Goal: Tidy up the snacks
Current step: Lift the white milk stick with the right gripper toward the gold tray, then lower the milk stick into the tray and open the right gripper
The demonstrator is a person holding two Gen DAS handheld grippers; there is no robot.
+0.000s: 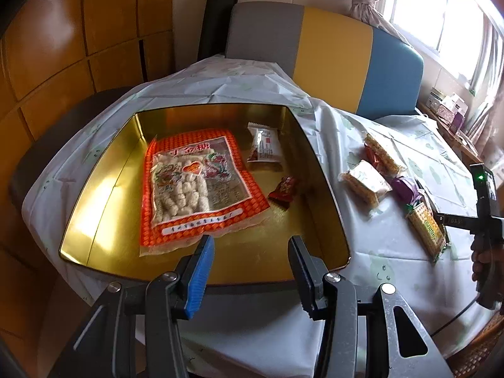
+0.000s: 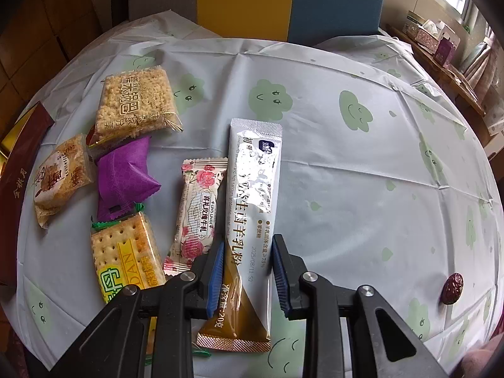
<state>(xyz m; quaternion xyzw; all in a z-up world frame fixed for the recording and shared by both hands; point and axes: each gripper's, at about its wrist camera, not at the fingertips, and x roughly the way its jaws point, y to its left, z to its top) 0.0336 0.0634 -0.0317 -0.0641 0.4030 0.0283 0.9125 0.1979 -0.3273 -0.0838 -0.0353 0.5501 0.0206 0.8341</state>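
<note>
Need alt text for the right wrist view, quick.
Right gripper fingers straddle a long silver sachet lying on a cloud-print tablecloth. Left of it lie a rose-print bar, purple packet and cracker pack; a red date sits far right.

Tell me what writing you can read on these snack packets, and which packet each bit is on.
"糯米锅巴": gold print on the rice cracker pack.
"DAN": yellow band on the soda cracker pack.
"羊乳粉", "2025/08/11", "20克": long silver sachet lying between the right gripper fingers.
"金": large orange bag in the gold tin; its other characters are blurred.
Rose-patterned bar, brown-labelled rice cake: print too small to read.
</note>
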